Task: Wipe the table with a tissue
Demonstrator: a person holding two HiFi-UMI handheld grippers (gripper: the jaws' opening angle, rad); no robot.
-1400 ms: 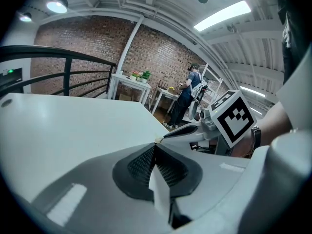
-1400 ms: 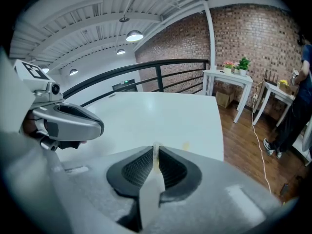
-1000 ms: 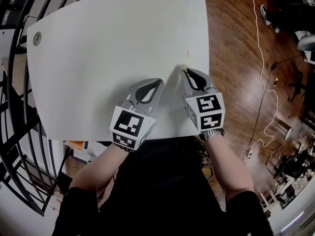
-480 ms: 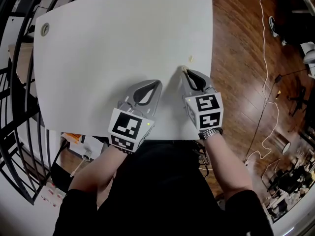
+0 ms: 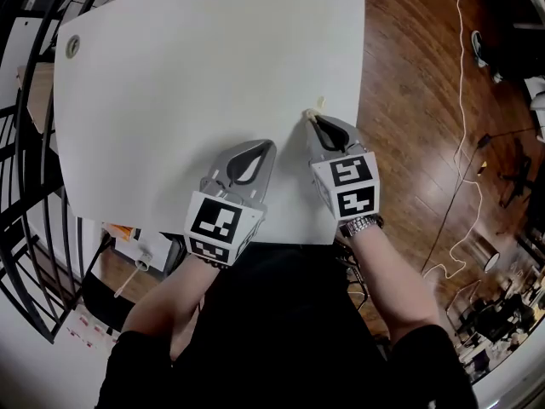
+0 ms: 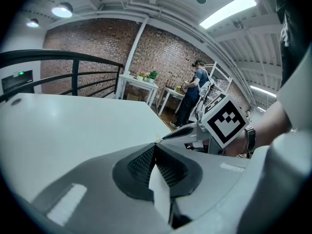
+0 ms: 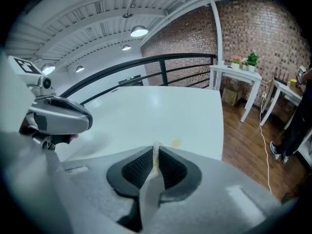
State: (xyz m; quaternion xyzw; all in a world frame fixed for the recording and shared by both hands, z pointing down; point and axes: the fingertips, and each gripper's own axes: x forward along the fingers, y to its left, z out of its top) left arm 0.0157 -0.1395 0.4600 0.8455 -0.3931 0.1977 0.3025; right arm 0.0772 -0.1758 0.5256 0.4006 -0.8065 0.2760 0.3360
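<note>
The right gripper is clamped on a scrap of tissue at centre-right of the table, just short of a yellowish spot. Tissue's light, floppy and tears easily, so a bunched pinch suits it. The left gripper is closed, probably empty.

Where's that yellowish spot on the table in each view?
Head view: yellowish spot just beyond the right gripper, near the white table's right edge.
Right gripper view: the spot sits just above its jaws, slightly right.
Left gripper view: not discernible.
Shared landmark: right gripper's tip pinching the tissue.
</note>
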